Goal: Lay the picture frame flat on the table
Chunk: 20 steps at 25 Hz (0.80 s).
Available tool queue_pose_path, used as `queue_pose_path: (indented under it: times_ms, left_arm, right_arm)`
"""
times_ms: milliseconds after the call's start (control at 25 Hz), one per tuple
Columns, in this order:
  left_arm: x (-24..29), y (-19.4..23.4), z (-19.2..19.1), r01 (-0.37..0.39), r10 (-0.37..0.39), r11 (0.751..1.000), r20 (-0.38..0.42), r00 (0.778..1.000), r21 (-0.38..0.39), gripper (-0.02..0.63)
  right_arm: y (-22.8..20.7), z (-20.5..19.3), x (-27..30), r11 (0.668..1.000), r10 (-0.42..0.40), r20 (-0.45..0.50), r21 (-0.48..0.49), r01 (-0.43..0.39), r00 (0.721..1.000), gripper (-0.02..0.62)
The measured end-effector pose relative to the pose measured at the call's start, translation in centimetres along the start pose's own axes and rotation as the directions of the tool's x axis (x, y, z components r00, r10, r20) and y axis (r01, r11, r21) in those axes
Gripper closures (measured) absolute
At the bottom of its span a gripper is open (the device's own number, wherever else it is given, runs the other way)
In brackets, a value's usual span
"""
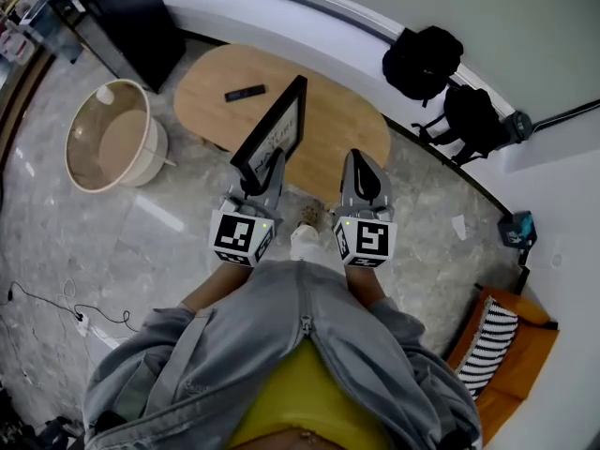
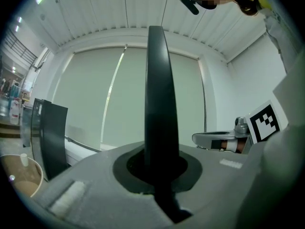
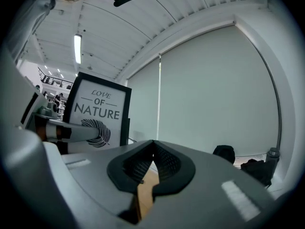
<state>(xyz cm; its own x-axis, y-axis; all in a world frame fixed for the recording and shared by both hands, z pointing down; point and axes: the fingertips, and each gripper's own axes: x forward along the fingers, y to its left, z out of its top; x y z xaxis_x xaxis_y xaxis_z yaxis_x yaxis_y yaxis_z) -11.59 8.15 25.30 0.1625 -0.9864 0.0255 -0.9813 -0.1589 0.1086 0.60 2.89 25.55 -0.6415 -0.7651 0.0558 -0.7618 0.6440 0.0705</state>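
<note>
A black picture frame (image 1: 277, 129) with a white print reading "LOVE OF NATURE" stands upright in the air at the near edge of the oval wooden table (image 1: 347, 120). My left gripper (image 1: 270, 160) is shut on the frame's lower edge. In the left gripper view the frame (image 2: 159, 104) shows edge-on, rising from between the jaws of that gripper (image 2: 157, 171). My right gripper (image 1: 362, 162) is to the frame's right, shut and empty. The right gripper view shows its jaws (image 3: 152, 161) together, with the frame's face (image 3: 97, 113) at the left.
A black remote (image 1: 245, 93) lies on the table's far side. A round tub (image 1: 112, 137) stands on the floor at the left, with a dark cabinet (image 1: 131, 22) behind it. Black bags (image 1: 422, 59) lean on the far wall. An orange seat (image 1: 511, 350) is at the lower right.
</note>
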Motion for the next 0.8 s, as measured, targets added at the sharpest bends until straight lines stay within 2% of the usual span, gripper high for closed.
queue_pose_path:
  times_ms: [440,800]
  left_arm:
    - [15.0,2.6,-1.7,-0.019,0.018,0.999,-0.046,0.999,-0.031,0.595]
    - [22.5,3.7,-3.0,-0.02,0.017,0.999,-0.079,0.997,-0.039,0.595]
  right_arm:
    - [-8.9,-2.9,13.2,0.996,0.085,-0.076,0.016,-0.084,0.993,0.595]
    - [-13.4,-4.9,19.1,0.992,0.126,-0.102,0.021,-0.124,0.987,0.595]
